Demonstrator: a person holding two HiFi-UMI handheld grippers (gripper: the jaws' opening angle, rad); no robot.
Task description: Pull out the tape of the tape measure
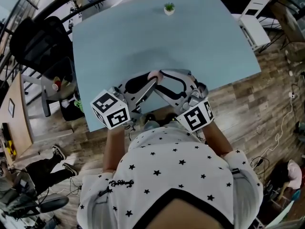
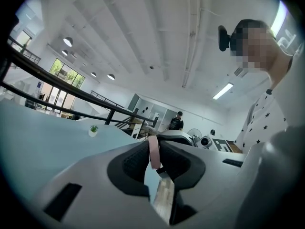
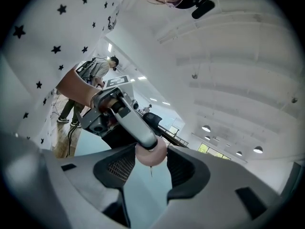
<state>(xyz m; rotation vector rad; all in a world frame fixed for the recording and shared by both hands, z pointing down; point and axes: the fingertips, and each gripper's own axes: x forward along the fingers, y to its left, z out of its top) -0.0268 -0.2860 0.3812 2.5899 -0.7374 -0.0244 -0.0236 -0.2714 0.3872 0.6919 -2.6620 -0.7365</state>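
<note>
Where left hand-held gripper point(image 2: 153, 162) pinches, tape measure point(image 3: 151, 153) sits.

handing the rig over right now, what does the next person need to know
Left gripper: shut on the pink tape measure, clamping its flat faces, by the near edge of the blue table.
Right gripper: jaws apart on either side of the case's rim; I cannot tell whether they press it.
Done: the case is gripped.
Left: no tape shows drawn out; only a small tab hangs below the case. Likely next: close the right gripper on that tab and pull away.
</note>
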